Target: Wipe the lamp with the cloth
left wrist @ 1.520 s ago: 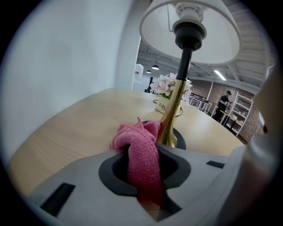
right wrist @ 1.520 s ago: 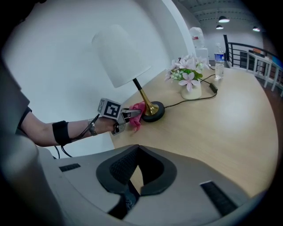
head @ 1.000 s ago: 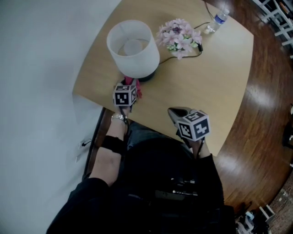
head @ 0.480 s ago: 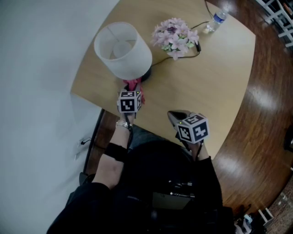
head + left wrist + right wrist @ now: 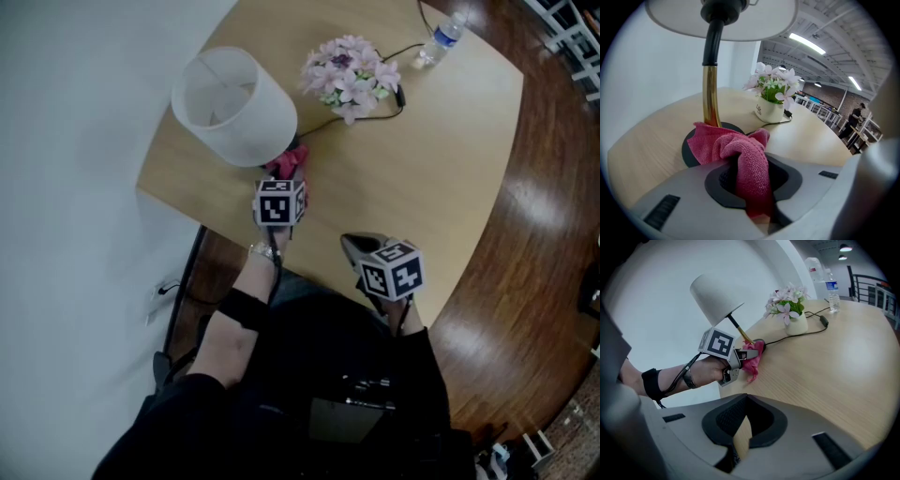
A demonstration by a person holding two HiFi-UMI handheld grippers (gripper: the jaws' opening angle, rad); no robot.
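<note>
1. Lamp: white shade over a dark-and-brass stem on a round dark base. It stands directly ahead of the left gripper, with the shade overhanging it.

2. Left gripper: its jaws pinch a fold of the cloth and point down towards the lamp's foot.

3. Cloth: pink. The free end spills forward from the jaws onto the base and appears to touch the bottom of the stem.

4. Flowers: pink and white, in a white pot. They stand beyond the left gripper and to its right, apart from the lamp.

5. Right gripper: the jaws are pressed together with nothing between them. It hovers at the near edge of the table, well to the right of the left gripper.

6. Water bottle: far ahead of the right gripper, at the far edge.

Step in hand, by judgement: wiping the base and lower stem.

Next move: it calls for 1 steady pinch while the cloth sweeps around the base or up the stem. Pressure should stay light, since the lamp looks easy to shove. The idle right gripper could brace it.
</note>
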